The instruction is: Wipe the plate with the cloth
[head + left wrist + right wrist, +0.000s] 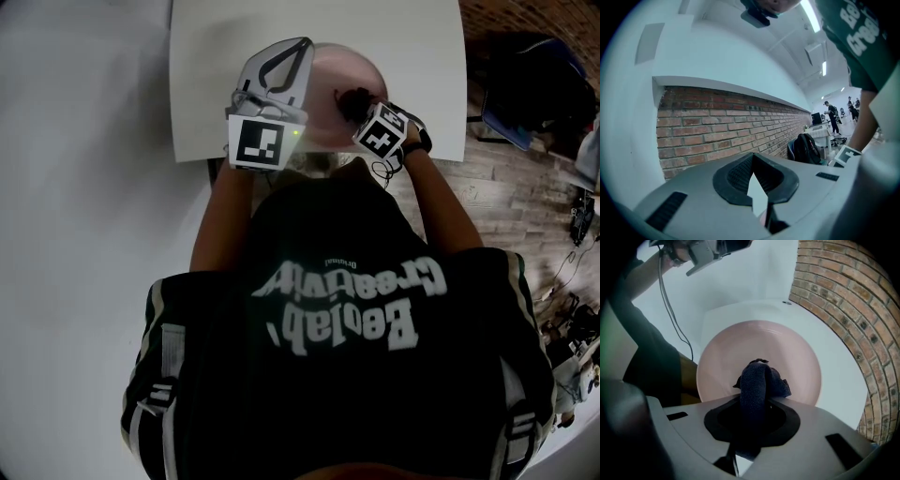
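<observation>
Right gripper view is giving us the action: the right gripper is clamping the dark cloth, with a bunched tuft poking out past the jaws and hanging over the pink plate, which is sitting on the white table. Whether the cloth is actually pressing on the plate, I cannot tell. Head view is placing the cloth over the plate's near right part. The left gripper is hovering over the plate's left side, tilting up toward a brick wall, jaws pinched together on nothing I can name. To wipe well, I'd lower until the tuft is flattening on the surface, sweep overlapping arcs out to the rim, and go lightly, since nothing appears to be steadying that plate.
</observation>
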The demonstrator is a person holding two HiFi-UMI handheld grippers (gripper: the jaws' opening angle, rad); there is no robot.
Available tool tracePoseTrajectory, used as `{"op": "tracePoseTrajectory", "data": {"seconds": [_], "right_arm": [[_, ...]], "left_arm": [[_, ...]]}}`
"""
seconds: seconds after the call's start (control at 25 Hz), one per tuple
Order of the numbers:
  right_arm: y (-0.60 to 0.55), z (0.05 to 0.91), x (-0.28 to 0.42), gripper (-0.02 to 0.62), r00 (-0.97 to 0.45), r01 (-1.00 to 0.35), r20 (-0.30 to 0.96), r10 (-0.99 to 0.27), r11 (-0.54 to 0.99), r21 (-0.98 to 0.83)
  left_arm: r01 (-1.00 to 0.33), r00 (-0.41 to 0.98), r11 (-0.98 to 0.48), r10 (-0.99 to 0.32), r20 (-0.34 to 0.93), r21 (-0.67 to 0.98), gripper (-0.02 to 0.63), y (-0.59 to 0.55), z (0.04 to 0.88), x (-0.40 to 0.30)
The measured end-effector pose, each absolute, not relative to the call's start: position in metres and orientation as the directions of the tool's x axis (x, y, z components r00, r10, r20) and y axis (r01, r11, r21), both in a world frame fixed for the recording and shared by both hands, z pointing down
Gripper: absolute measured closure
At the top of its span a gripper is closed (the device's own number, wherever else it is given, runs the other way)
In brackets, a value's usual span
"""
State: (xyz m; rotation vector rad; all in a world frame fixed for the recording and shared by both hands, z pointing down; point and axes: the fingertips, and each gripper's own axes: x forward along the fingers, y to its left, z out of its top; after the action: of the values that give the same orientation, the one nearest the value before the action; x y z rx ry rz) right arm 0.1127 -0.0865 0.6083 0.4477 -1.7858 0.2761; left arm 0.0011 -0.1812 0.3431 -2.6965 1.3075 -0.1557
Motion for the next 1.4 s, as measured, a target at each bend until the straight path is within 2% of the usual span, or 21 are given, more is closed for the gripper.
{"op": "tracePoseTrajectory", "data": {"seconds": [0.4,0.52,0.88,1.4], "right_arm": [[-0.04,0.606,0.062,0.538,-0.319,-0.289,0.947,0.033,0.948,-0.131],[-0.037,0.606,0.037,0.538,-0.36,-0.257,0.932,0.047,0.955,-0.148],[-0.091,0.608,-0.007,0.538,-0.375,-0.336,0.914,-0.157,0.941,0.024],[-0.186,0.609,0.04,0.538,-0.264,-0.524,0.908,-0.325,0.839,0.148]], "left_arm": [[-0.779,0.603,-0.598,-0.797,0.038,-0.189,0.606,-0.182,0.341,0.002],[-0.781,0.6,-0.595,-0.799,0.037,-0.19,0.606,-0.183,0.341,0.001],[-0.792,0.585,-0.581,-0.81,0.041,-0.187,0.606,-0.183,0.342,-0.005],[-0.806,0.561,-0.563,-0.825,0.065,-0.185,0.606,-0.183,0.351,-0.017]]}}
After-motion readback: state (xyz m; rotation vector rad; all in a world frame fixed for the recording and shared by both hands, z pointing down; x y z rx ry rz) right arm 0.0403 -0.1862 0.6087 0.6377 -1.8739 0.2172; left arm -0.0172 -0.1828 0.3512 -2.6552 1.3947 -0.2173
